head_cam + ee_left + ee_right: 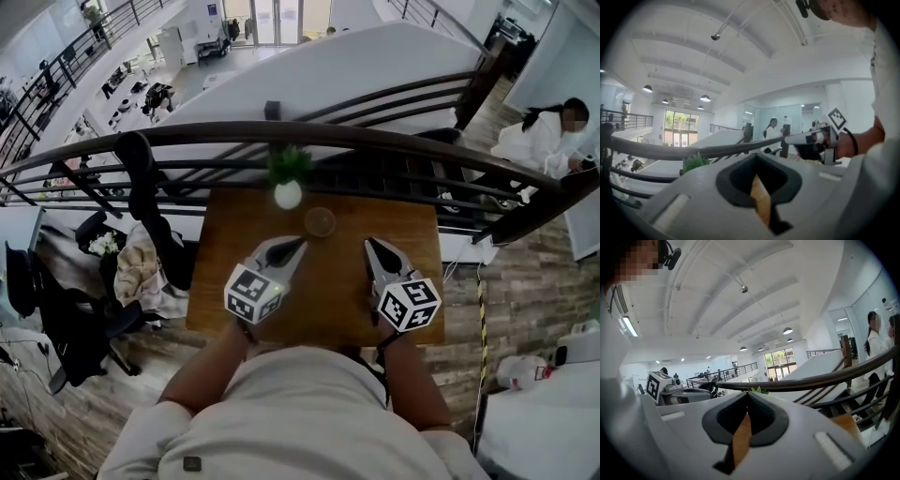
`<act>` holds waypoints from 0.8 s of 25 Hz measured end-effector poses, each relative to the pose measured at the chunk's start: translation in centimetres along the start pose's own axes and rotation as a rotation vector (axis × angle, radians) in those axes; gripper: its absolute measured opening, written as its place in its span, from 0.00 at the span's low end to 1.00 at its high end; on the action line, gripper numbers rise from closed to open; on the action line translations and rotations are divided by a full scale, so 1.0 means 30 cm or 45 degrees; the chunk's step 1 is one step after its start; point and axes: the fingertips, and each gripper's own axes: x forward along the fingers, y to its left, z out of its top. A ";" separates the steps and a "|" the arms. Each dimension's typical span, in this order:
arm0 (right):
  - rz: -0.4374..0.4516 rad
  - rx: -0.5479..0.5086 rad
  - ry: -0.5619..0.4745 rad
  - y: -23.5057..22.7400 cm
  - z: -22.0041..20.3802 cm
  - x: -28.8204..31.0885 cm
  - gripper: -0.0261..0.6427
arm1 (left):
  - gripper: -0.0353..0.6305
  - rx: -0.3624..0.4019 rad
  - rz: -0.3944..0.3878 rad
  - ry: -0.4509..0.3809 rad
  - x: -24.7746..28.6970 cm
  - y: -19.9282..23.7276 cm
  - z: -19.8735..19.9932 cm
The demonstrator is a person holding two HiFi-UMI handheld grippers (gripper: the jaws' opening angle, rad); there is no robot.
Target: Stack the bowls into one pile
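Observation:
A small brown bowl pile sits near the far edge of the wooden table; how many bowls it holds I cannot tell. My left gripper hovers just left of and nearer than the pile, its jaws drawn to a point with nothing in them. My right gripper hangs to the pile's right, also shut and empty. In the left gripper view the jaws meet, with only a sliver of table showing between them. The right gripper view shows the same for its jaws. The bowls are hidden in both gripper views.
A green plant in a white pot stands at the table's far edge, left of the bowls. A dark curved railing runs behind the table. A chair draped with clothes is at the left. A seated person is far right.

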 end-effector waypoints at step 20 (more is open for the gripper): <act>0.210 0.001 0.070 -0.538 0.055 -0.240 0.05 | 0.06 -0.033 0.212 0.016 0.457 -0.341 0.041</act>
